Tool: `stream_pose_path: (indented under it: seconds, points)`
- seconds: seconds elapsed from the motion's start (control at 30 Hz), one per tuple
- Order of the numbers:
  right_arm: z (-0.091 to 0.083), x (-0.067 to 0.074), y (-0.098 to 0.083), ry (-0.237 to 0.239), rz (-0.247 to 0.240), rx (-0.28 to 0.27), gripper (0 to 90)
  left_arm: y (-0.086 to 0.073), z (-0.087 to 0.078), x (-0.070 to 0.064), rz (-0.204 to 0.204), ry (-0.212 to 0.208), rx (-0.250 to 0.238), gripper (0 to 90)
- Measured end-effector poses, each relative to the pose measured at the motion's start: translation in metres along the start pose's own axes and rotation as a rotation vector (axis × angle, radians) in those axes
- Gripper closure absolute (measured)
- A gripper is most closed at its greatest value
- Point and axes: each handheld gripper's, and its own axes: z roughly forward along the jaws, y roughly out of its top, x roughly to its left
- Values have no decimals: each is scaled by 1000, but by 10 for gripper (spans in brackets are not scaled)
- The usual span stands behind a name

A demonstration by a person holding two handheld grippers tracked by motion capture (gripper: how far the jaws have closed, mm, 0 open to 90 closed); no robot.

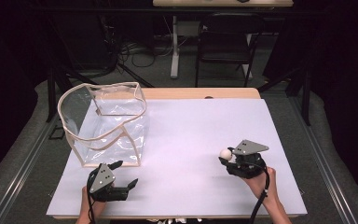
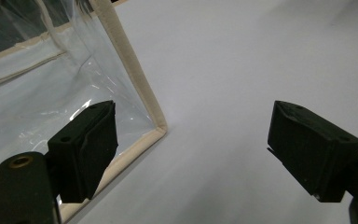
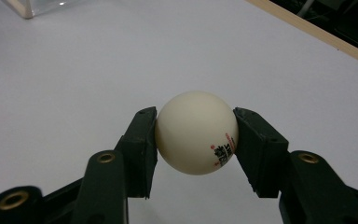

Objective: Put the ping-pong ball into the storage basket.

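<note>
A white ping-pong ball (image 3: 196,132) with small red and black print is clamped between the two jaws of my right gripper (image 3: 196,140), just above the white table cover. From the high view the ball (image 1: 225,153) and that right gripper (image 1: 227,157) sit at the front right of the table. A clear plastic bag (image 1: 105,122) with beige trim stands open at the back left. My left gripper (image 1: 124,175) rests open in front of it, near the bag's front right corner (image 2: 158,130), with nothing between its jaws (image 2: 193,149).
The white cover (image 1: 191,126) spans the table, with a wooden strip (image 1: 200,93) showing at the far edge. A black chair (image 1: 226,39) and a table leg stand on the floor beyond. Dark curtains close in both sides.
</note>
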Motion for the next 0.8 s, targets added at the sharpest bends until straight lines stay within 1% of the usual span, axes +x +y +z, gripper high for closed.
stream_pose_path:
  seconds: [0.47,0.8]
  points:
    - [2,-3,13,-4,-10,-17,511,0,0,0,3,0,-2,163]
    - [6,-2,25,7,-21,-31,511,0,0,0,1,-2,-1,163]
